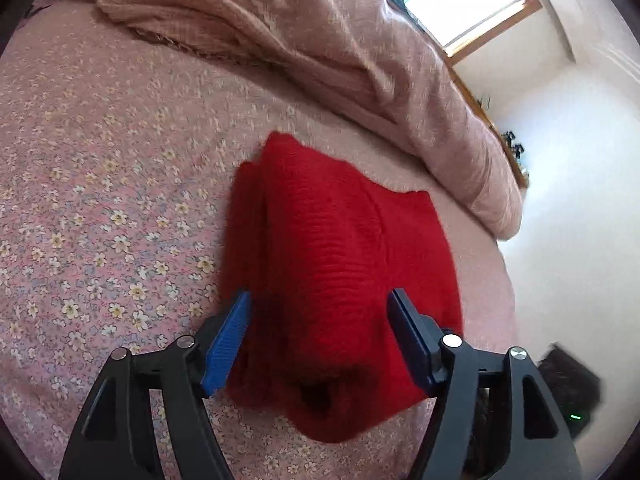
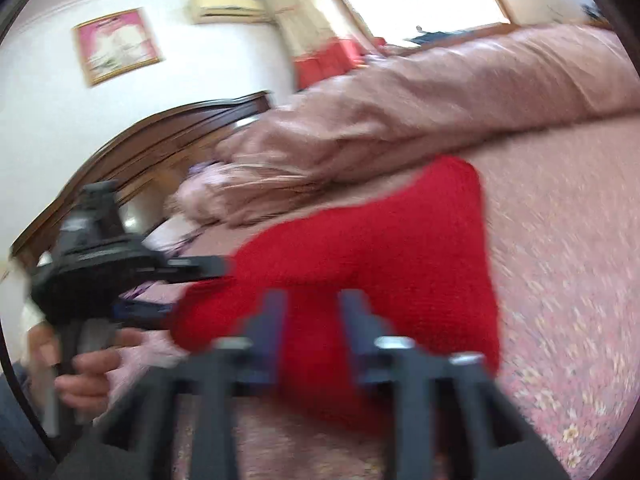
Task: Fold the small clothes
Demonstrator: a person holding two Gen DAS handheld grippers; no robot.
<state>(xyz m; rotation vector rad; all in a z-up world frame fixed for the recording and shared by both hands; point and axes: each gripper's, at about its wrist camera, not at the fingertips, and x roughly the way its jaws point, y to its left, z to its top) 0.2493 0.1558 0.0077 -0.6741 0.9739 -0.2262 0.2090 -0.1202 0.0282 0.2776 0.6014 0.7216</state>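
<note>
A folded red knit garment (image 1: 328, 264) lies on the pink floral bedsheet (image 1: 100, 184). My left gripper (image 1: 318, 300) is open, its blue pads spread wide just above the garment's near end, not holding it. In the blurred right wrist view the same red garment (image 2: 384, 256) fills the middle, and my right gripper (image 2: 312, 300) hovers over its near edge with the fingers apart and nothing between them. The left gripper (image 2: 180, 284) shows there at the garment's left side, held by a hand.
A crumpled pink blanket (image 1: 320, 40) lies along the far side of the bed, just behind the garment. A dark wooden headboard (image 2: 152, 136) stands at the left. A dark object (image 1: 568, 384) shows at the bed's right edge. A window is beyond.
</note>
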